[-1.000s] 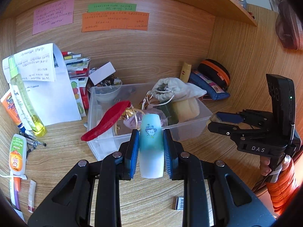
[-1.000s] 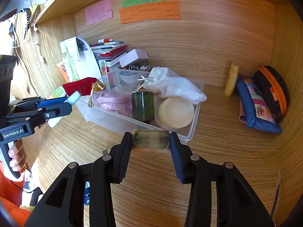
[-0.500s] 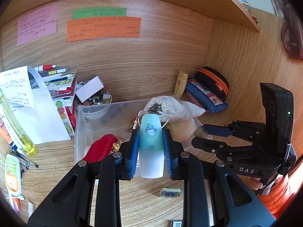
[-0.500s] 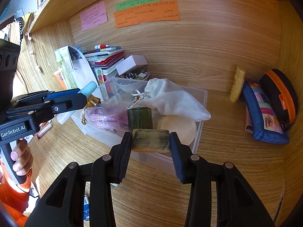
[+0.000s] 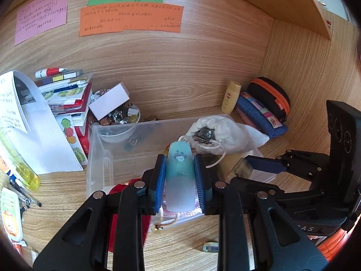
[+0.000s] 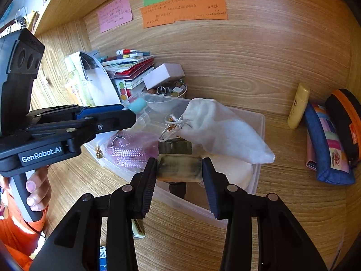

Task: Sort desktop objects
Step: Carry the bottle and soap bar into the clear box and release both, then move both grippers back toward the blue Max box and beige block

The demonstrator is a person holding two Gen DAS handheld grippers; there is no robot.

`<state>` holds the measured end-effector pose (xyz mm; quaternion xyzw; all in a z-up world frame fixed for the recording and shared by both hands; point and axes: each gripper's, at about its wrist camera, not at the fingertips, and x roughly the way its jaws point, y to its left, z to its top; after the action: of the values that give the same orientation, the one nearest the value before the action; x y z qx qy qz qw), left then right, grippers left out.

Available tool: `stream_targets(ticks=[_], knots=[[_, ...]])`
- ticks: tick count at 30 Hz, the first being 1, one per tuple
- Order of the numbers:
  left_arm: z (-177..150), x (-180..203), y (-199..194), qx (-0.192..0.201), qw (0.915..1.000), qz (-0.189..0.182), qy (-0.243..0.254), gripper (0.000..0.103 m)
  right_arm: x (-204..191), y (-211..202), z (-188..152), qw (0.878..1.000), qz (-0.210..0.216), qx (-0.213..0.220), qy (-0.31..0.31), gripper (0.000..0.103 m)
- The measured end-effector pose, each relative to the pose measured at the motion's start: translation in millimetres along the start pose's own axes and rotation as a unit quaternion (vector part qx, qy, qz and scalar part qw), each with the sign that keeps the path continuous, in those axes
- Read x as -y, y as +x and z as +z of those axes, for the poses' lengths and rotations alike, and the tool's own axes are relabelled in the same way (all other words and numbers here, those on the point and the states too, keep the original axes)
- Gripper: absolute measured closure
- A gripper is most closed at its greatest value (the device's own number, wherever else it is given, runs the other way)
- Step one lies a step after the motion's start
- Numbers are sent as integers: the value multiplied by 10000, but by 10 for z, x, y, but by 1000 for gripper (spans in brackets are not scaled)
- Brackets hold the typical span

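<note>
My left gripper is shut on a teal and white tube with a cartoon face, held over the clear plastic bin. My right gripper is shut on a dark greenish-brown block, held over the bin's near edge. The bin holds a white drawstring bag, a pink woven item, a round cream piece and a red pouch. The left gripper also shows in the right wrist view, with the tube's tip past its fingers.
Books and papers, a white box and a bowl of trinkets stand behind the bin at left. A yellow tube, a blue pouch and an orange-trimmed case lie at right. Small items lie on the desk in front.
Both grippers have moved forward over the bin with their objects still held. The bin and its contents now sit closer under the fingers.
</note>
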<state>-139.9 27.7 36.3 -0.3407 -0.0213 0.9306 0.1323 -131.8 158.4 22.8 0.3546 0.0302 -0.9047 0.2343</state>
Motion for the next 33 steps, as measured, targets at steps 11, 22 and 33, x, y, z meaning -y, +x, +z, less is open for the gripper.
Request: stream_targets(ticks=[11,22,33], knots=[[-55,29,66,-62,9999,-3,123,78,-62,155,-22,9996,-82,-200,-179,66],[-34,87,-67,18,9998,-38,186,78,-101,159,-19,9993,-138,-200,-288,65],[-52,209,-386,322,9988,94,367,61,-218,-88,-48,9990,-193,80,-407,49]])
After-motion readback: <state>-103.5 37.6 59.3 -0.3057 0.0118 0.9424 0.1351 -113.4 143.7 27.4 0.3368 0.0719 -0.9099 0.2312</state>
